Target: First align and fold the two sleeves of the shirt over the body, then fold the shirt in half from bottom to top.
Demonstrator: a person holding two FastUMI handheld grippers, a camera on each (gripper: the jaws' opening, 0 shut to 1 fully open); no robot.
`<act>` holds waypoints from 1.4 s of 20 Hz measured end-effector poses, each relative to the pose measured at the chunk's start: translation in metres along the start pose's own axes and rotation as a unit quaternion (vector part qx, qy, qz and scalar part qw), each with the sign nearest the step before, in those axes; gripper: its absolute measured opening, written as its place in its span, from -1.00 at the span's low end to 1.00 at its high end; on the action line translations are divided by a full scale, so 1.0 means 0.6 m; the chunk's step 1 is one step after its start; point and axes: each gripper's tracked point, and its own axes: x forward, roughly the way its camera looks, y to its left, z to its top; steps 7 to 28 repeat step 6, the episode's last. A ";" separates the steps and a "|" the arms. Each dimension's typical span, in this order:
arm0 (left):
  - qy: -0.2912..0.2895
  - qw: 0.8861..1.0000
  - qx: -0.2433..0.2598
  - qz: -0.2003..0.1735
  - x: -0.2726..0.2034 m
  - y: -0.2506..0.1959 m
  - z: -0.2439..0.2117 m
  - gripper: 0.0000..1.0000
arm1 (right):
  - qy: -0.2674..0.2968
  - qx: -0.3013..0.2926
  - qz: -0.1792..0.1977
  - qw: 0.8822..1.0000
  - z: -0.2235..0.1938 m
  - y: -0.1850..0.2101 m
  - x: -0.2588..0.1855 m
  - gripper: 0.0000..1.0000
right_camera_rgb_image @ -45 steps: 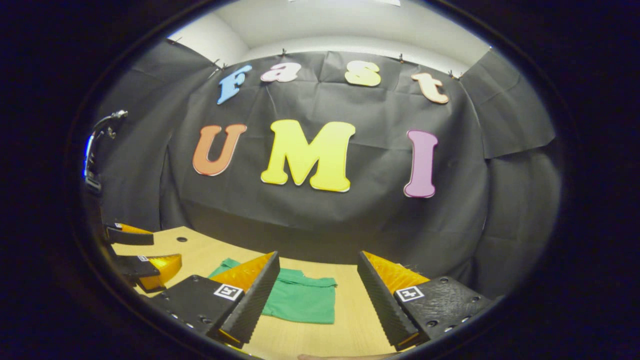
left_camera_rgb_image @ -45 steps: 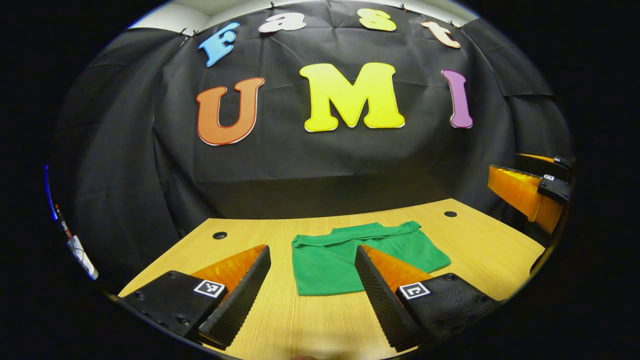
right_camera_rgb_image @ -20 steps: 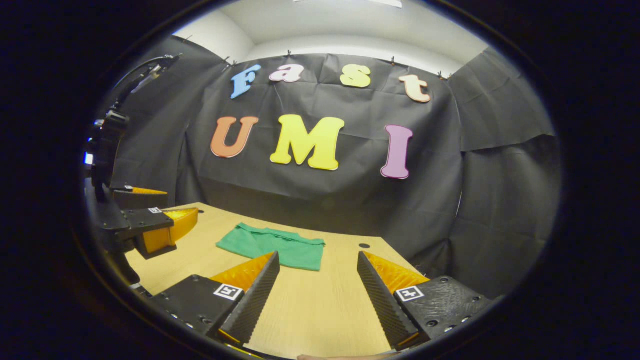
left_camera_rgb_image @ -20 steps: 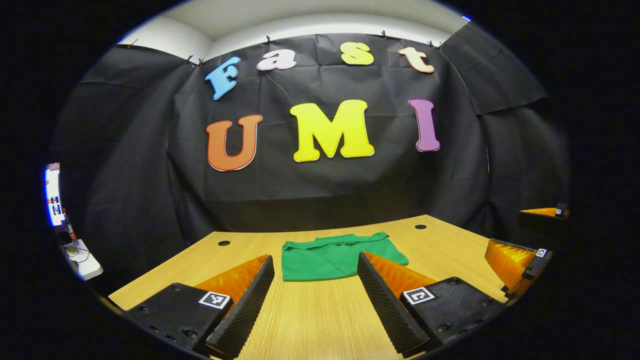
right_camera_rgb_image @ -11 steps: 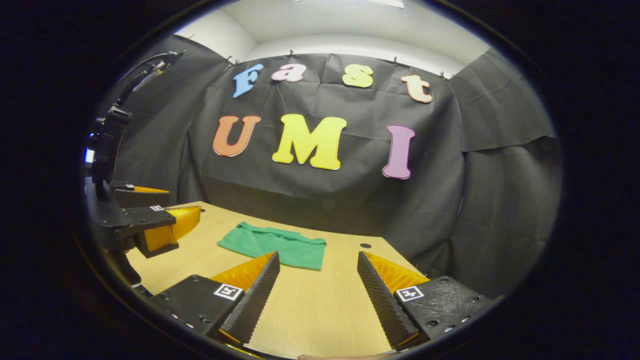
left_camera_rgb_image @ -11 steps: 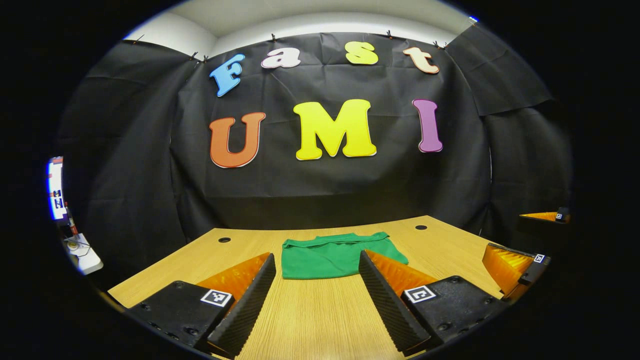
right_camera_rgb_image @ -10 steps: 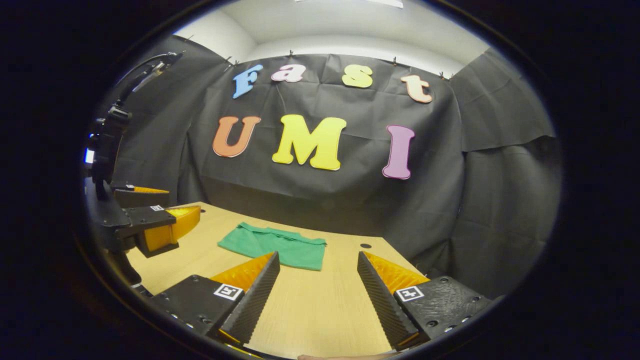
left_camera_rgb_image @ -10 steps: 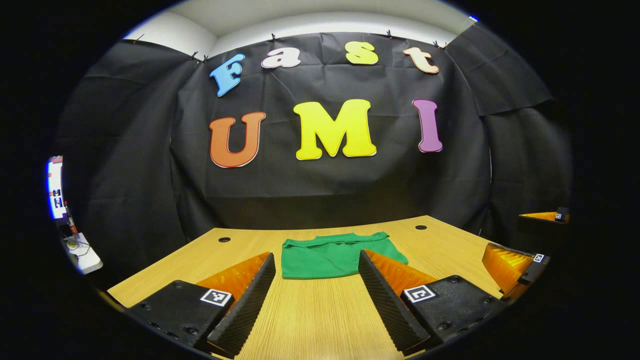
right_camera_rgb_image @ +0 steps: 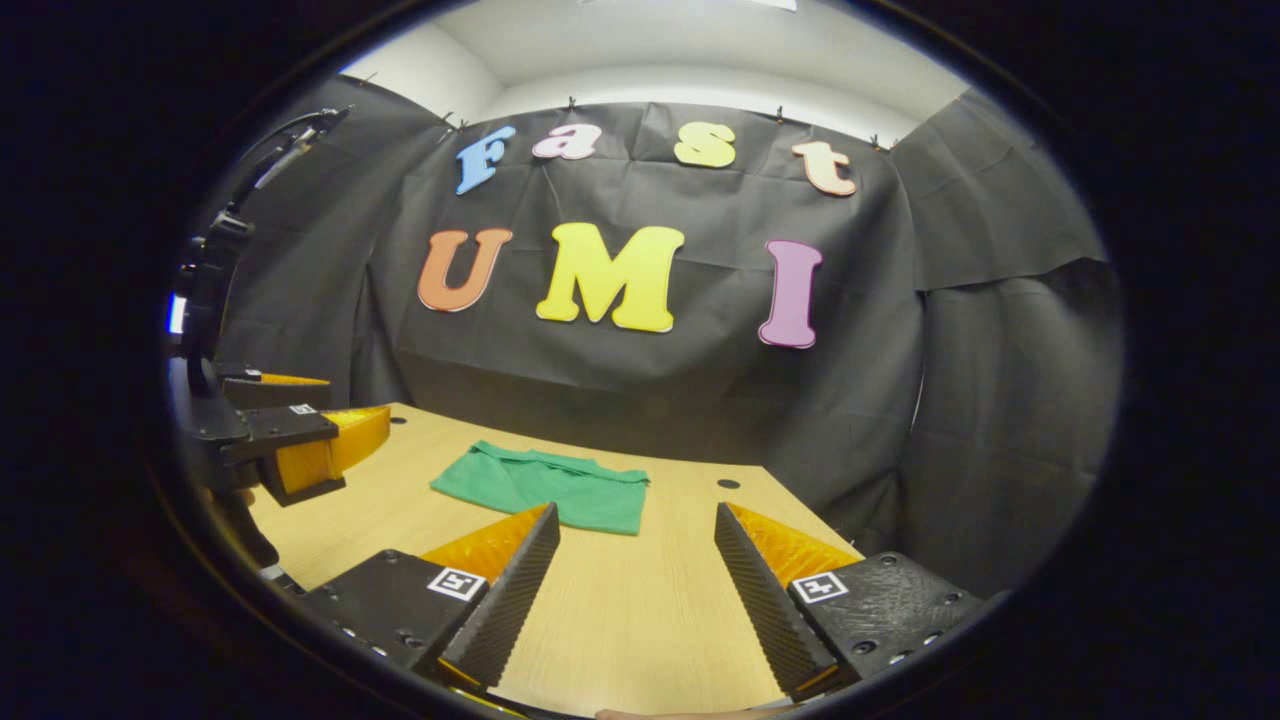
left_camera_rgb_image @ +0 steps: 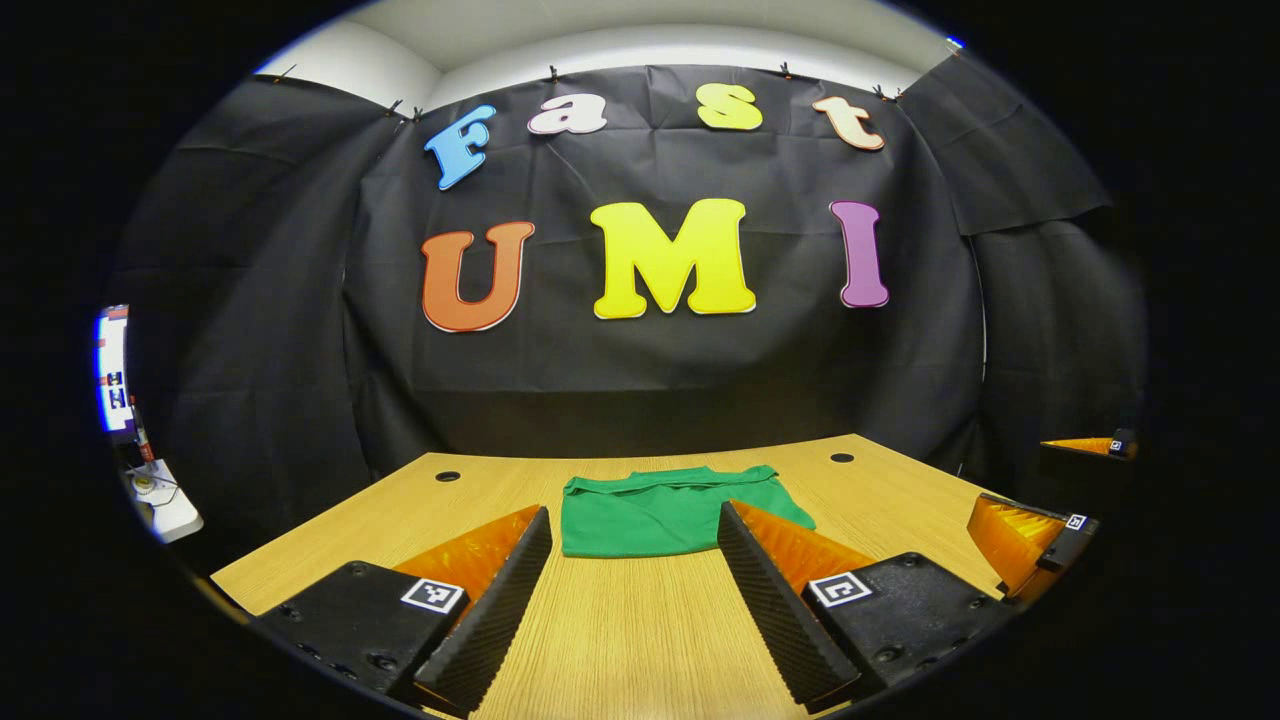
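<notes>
The green shirt [left_camera_rgb_image: 668,511] lies folded into a compact rectangle on the wooden counter [left_camera_rgb_image: 640,640], toward the far edge near the black cloth wall [left_camera_rgb_image: 640,370]. In the left gripper view its collar edge runs along the far side and its near edge is straight; the cloth sits flat, with a few soft creases.

The left gripper [left_camera_rgb_image: 632,545] hangs above the bare counter on the near side of the shirt, its jaws spread wide with nothing between them. The tips of its two fingers frame the shirt's near corners in that view, but they do not touch the cloth. The same gripper shows at the left edge of the right gripper view [right_camera_rgb_image: 300,440], raised off the counter and well apart from the shirt [right_camera_rgb_image: 545,487].

The right gripper [right_camera_rgb_image: 637,545] is likewise wide open and empty, held over bare wood [right_camera_rgb_image: 630,620] with the shirt ahead of it and to its left. In the left gripper view it appears at the far right [left_camera_rgb_image: 1035,500], off the side of the counter and clear of the shirt.

Two small round holes [left_camera_rgb_image: 447,476] sit in the counter near its far corners, one on either side of the shirt. Beyond the cloth's left edge, a lit screen [left_camera_rgb_image: 112,370] shows, too small to make out.
</notes>
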 end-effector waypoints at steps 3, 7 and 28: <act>0.003 1.000 -0.002 -0.002 0.001 -0.002 -0.003 1.00 | 0.004 0.000 0.001 1.000 -0.006 0.000 0.002 0.90; 0.002 1.000 -0.001 -0.001 0.002 0.002 -0.002 1.00 | 0.008 0.001 -0.001 1.000 -0.008 -0.005 0.004 0.90; 0.002 1.000 -0.001 -0.001 0.002 0.002 -0.002 1.00 | 0.008 0.001 -0.001 1.000 -0.008 -0.005 0.004 0.90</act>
